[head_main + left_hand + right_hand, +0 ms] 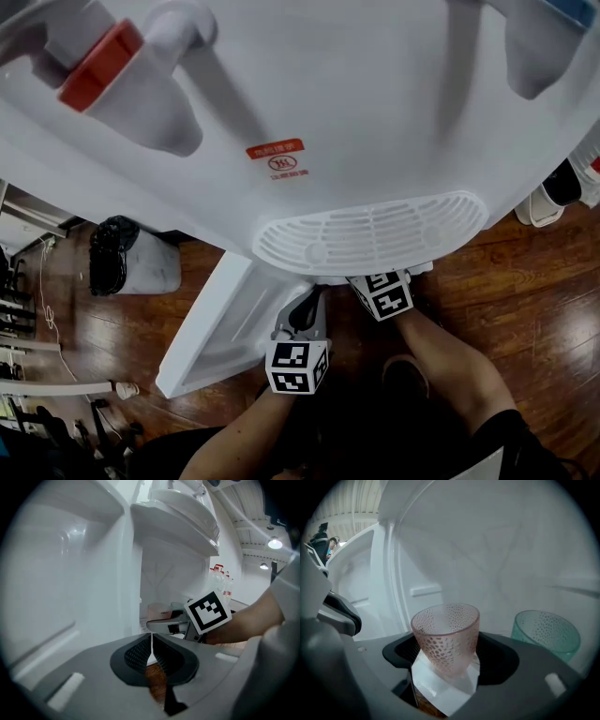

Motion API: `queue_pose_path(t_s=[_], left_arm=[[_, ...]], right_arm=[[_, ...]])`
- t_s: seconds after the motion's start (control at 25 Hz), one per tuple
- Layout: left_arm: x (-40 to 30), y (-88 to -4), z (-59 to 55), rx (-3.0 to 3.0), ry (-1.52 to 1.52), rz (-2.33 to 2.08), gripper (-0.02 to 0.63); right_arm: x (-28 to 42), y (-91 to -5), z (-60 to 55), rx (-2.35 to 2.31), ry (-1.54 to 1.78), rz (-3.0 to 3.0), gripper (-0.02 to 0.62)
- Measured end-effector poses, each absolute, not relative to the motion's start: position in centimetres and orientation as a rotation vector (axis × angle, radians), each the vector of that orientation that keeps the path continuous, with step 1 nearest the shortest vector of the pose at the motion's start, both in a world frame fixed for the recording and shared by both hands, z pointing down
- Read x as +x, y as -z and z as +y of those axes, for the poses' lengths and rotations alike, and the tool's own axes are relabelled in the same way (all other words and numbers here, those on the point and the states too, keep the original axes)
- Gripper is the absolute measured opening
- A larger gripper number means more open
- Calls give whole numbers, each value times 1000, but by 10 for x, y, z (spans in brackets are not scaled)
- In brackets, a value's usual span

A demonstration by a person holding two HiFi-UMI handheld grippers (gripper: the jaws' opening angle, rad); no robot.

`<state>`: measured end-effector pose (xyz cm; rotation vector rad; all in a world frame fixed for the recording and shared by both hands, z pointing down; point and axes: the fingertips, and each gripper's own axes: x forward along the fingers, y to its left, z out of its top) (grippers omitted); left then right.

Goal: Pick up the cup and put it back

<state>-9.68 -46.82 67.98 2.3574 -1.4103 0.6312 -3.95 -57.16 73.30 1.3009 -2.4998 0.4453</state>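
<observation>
Right gripper [449, 654]: its jaws were clamped on the pink dotted cup [446, 630], pads against both sides low on the wall. By my read that was a real pinch, not a hover.
Cup's place: dead centre between the right jaws, inside the dispenser's lower cabinet, mouth up and long axis close to upright.
Key relation: the white cabinet floor [436, 686] showed straight under the cup's base. I couldn't tell whether the base touched it or hung just above.
Step in hand: judging by the task, this looked like the put-back. The move ahead would be straight down from the right jaws, then letting them spread.
Left gripper [152, 651]: pads pressed together with nothing between them, idle to the left of the right gripper and behind it.
Nearer hand: the right, plainly. From the left gripper, the cup [157, 611] lay ahead and a touch right, past the right gripper's marker cube [207, 611].
Cabinet door [220, 323]: swung open on the left gripper's left side, clear of the cup's way down.
Teal dotted cup [546, 632]: farther in and to the right of the right gripper, apart from the pink one. It's the neighbour to mind if the hand drifts right.
Back wall [497, 559]: plain white behind both cups, well clear.
Overhead: the water dispenser [356, 112] and its drip grille [370, 232] overhung both hands, hiding the jaws from the head view.
</observation>
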Motion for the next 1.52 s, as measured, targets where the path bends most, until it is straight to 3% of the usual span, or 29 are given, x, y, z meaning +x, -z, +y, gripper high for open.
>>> queue_pose_path(t_s=[0.76, 1.12, 1.52], left_arm=[[-94, -674, -462, 2369, -619, -1376, -3], [-96, -659, -456, 2418, -638, -1326, -3], [-89, -612, -443, 2557, -671, -1172, 0]], right_arm=[[-53, -744, -593, 1360, -486, -2451, 373], [-44, -757, -574, 1338, -564, -2377, 405], [-36, -736, -515, 1226, -643, -2400, 354]])
